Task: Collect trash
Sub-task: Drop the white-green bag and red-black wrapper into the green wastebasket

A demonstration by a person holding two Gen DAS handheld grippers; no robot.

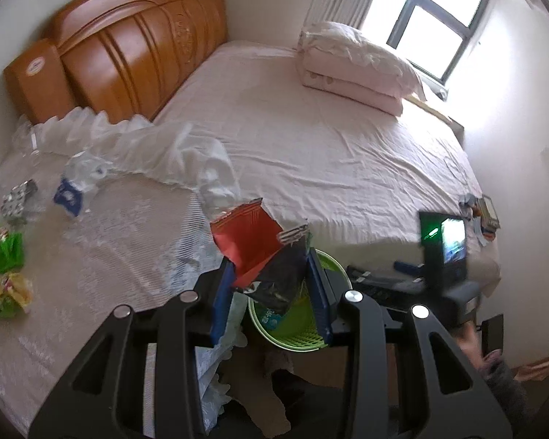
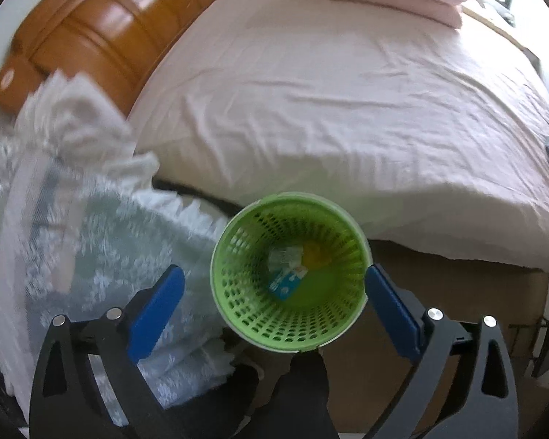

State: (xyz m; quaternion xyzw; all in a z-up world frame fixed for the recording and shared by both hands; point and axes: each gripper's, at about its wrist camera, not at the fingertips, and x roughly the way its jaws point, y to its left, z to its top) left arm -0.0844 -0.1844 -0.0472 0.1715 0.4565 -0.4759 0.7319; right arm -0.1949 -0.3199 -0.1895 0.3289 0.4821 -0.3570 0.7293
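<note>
My left gripper [image 1: 271, 281] is shut on a red and black snack wrapper [image 1: 252, 245], held upright just above the green mesh basket [image 1: 300, 333]. The basket stands on the floor between the bed and a lace-covered table. In the right wrist view my right gripper [image 2: 274, 274] hangs open directly over the basket [image 2: 238, 292], its blue pads [image 2: 157, 303] wide on either side of the rim with nothing between them. A blue and white wrapper [image 2: 287, 283], clear plastic and something yellow lie at the basket's bottom.
On the lace-covered table [image 1: 109, 256] lie green and yellow wrappers [image 1: 7, 278], silver foil [image 1: 18, 201], a blue wrapper [image 1: 69, 194] and clear plastic [image 1: 88, 168]. The bed [image 1: 311, 146] has a wooden headboard [image 1: 128, 55] and a folded quilt [image 1: 355, 69].
</note>
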